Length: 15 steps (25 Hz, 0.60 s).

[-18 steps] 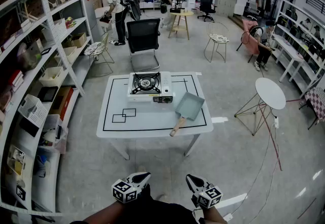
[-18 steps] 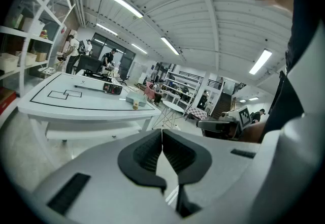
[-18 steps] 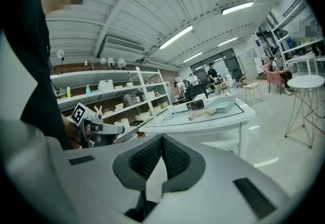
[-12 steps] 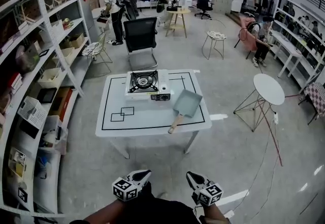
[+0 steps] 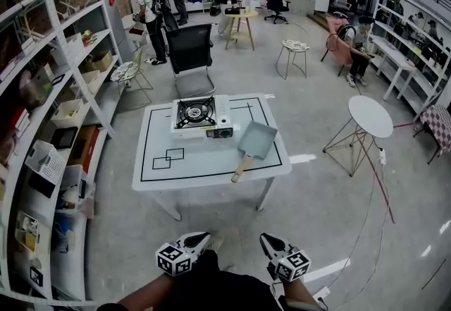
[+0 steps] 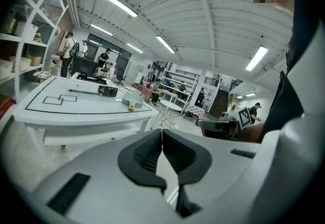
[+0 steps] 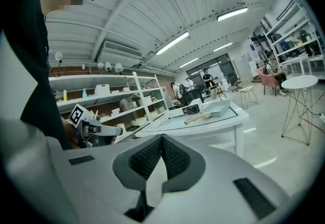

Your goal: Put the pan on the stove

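Note:
A square pale-blue pan (image 5: pixel 256 141) with a wooden handle (image 5: pixel 240 169) lies on the white table (image 5: pixel 204 167), just right of the portable gas stove (image 5: pixel 199 116). The stove's burner is bare. Both grippers hang low by my body, well short of the table. My left gripper (image 5: pixel 199 238) is shut with nothing in it, its pads (image 6: pixel 162 153) touching. My right gripper (image 5: pixel 266 239) is shut and empty too, pads (image 7: pixel 162 154) together. From the left gripper view the pan (image 6: pixel 132 101) and stove (image 6: pixel 94 89) show far off; the right gripper view shows the pan (image 7: pixel 216 108) likewise.
A shelving rack (image 5: pixel 53 119) runs along the left. A black office chair (image 5: pixel 190 56) stands behind the table, a round white side table (image 5: pixel 369 118) to the right. Several people stand or sit at the back. Bare floor lies between me and the table.
The table, stove and pan have shifted slightly up and left in the head view, as my head moved. Both grippers stay low and shut.

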Motion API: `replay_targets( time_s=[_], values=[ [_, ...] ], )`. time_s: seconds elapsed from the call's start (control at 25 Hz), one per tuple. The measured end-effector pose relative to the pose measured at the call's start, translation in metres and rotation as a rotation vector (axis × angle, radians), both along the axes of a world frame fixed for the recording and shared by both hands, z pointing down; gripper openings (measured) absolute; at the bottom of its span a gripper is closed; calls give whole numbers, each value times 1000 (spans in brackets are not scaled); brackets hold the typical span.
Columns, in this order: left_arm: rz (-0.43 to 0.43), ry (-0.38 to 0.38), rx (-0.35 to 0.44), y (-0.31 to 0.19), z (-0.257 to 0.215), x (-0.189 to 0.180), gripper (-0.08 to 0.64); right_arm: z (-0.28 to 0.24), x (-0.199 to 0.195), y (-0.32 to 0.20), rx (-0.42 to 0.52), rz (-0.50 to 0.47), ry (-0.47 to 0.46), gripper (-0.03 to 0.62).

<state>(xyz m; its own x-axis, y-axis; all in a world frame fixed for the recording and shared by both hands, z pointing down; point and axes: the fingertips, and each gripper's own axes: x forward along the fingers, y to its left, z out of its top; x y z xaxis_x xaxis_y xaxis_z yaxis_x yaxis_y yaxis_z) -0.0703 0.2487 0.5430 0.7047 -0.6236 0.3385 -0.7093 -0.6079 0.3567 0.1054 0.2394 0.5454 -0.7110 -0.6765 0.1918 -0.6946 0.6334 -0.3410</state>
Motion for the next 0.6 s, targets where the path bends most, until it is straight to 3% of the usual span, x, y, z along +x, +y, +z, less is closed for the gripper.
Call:
replay_targets(
  time_s=[0.6],
  values=[
    [-14, -23, 10, -15, 1, -11, 11, 0, 1, -15, -13, 19, -35, 25]
  ],
)
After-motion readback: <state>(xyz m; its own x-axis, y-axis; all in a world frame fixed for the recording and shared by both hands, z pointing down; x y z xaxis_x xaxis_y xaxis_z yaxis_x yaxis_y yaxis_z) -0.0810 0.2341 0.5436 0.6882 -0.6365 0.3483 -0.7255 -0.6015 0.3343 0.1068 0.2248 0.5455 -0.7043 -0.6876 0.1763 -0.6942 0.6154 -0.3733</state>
